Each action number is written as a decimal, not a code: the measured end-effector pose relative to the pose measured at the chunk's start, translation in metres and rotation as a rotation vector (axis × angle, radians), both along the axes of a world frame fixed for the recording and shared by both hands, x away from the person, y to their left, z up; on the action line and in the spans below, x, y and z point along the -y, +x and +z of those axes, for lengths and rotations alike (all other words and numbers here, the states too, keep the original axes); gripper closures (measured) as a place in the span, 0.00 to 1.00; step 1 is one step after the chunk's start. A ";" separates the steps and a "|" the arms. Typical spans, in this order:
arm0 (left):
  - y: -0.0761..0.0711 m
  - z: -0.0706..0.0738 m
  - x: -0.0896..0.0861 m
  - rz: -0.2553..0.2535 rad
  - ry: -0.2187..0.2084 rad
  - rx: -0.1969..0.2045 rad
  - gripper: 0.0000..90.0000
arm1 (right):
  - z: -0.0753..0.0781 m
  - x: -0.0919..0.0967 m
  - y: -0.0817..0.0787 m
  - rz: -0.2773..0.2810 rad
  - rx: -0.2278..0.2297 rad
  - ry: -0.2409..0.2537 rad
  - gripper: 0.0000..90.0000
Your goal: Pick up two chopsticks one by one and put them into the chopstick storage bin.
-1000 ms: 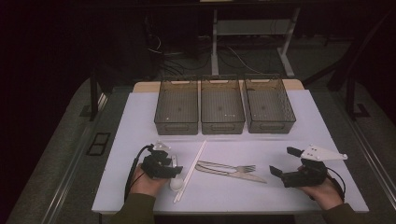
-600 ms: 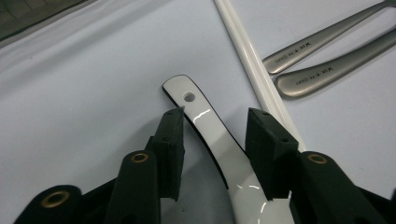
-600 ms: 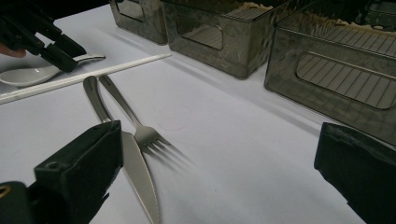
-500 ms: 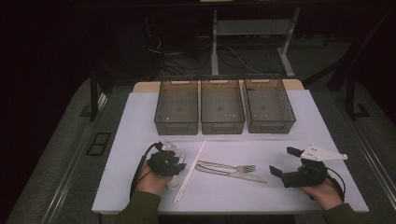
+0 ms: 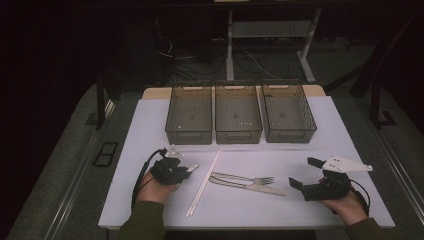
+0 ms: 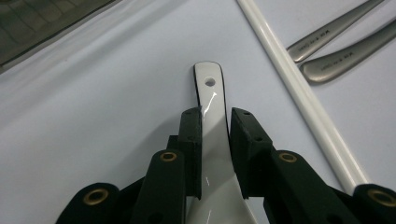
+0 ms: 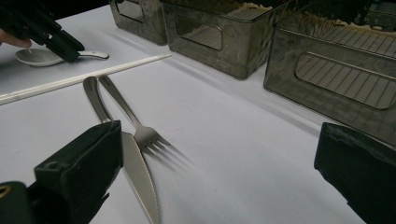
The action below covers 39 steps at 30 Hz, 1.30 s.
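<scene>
A white ceramic spoon (image 6: 210,88) lies on the white table at the front left, its handle end with a small hole pointing away from me. My left gripper (image 6: 215,116) has just been closing its jaws, and both pads now sit against the sides of the spoon's handle. From above, the left gripper (image 5: 182,172) covers the spoon (image 5: 191,167) except for its handle tip. In the right gripper view the spoon's bowl (image 7: 37,56) rests on the table. My right gripper (image 5: 303,172) is at the front right, open and holding nothing, with its jaws (image 7: 217,140) wide apart.
A pair of white chopsticks (image 5: 202,182) lies just right of the spoon. A steel fork (image 5: 250,178) and knife (image 5: 255,187) lie mid-table between the grippers. Three dark mesh bins (image 5: 189,112) (image 5: 237,112) (image 5: 287,110) stand in a row at the back.
My left hand has shifted slightly over the spoon and its jaws have closed in on the handle. The right hand and gripper have not moved.
</scene>
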State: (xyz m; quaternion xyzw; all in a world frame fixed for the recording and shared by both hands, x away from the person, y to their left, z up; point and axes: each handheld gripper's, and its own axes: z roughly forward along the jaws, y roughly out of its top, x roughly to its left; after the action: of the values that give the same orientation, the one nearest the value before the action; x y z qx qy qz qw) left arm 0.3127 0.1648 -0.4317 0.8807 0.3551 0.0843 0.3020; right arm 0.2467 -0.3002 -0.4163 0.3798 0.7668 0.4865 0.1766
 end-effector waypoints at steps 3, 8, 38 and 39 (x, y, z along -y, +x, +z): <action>0.002 0.000 -0.008 -0.015 -0.001 -0.002 0.81 | 0.000 0.000 0.000 0.000 -0.003 0.002 0.02; 0.006 0.000 -0.027 -0.002 -0.004 -0.001 0.81 | 0.000 0.000 0.000 0.002 -0.001 0.002 0.02; -0.037 0.008 0.028 -0.108 -0.133 0.005 0.81 | 0.000 0.000 0.000 0.000 0.000 0.000 0.02; -0.037 0.006 0.029 -0.110 -0.130 0.000 0.81 | 0.000 0.000 0.000 -0.001 -0.001 0.000 0.02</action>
State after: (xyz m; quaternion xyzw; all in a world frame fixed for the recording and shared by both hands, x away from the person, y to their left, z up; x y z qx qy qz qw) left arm 0.2759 0.1361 -0.4256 0.8773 0.3110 0.0444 0.3628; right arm 0.2465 -0.3003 -0.4162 0.3803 0.7668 0.4861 0.1763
